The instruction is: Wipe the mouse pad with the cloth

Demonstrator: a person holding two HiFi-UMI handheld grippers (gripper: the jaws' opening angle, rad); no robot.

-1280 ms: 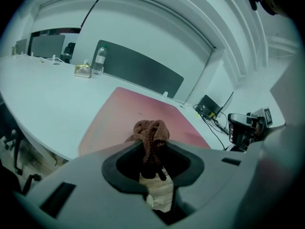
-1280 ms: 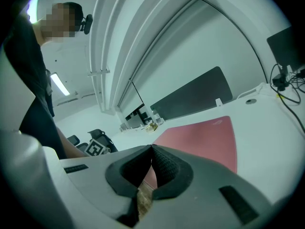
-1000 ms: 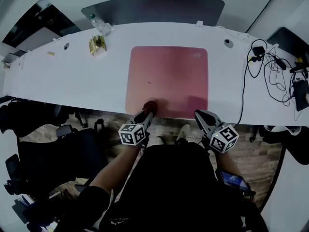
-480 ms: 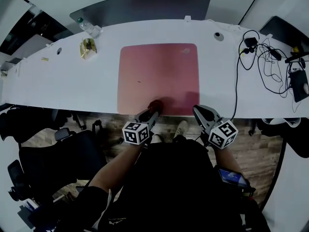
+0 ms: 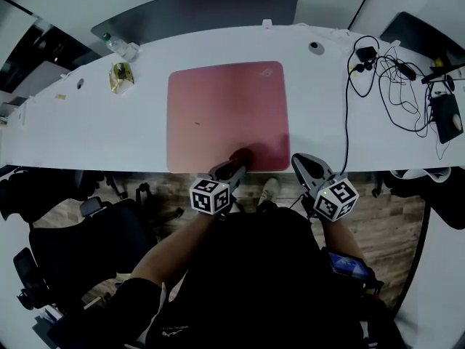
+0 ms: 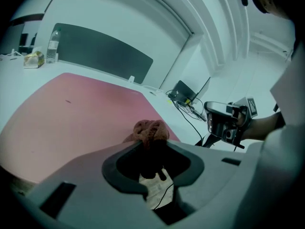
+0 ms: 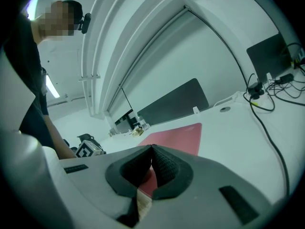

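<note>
A large pink mouse pad (image 5: 225, 115) lies on the white desk (image 5: 94, 133); it also shows as the pink mouse pad (image 6: 71, 113) and the pink mouse pad (image 7: 178, 136). My left gripper (image 5: 238, 163) is shut on a bunched reddish-brown cloth (image 5: 242, 155), held over the pad's near edge. In the left gripper view the cloth (image 6: 150, 130) sticks out past the left gripper (image 6: 151, 144). My right gripper (image 5: 300, 161) hovers at the desk's near edge, just right of the pad, shut with nothing in it; its jaws meet in the right gripper (image 7: 151, 149) view.
A water bottle (image 5: 116, 44) and a yellow packet (image 5: 120, 75) sit at the far left of the desk. Tangled black cables (image 5: 385, 78) and devices lie at the right. A dark panel (image 5: 196, 9) stands behind the desk. Office chairs (image 5: 87, 231) are on the floor at left.
The view has shifted, so the desk sits further left in the frame. The left gripper with the cloth has edged slightly forward and right along the pad's near edge. The right gripper keeps its place.
</note>
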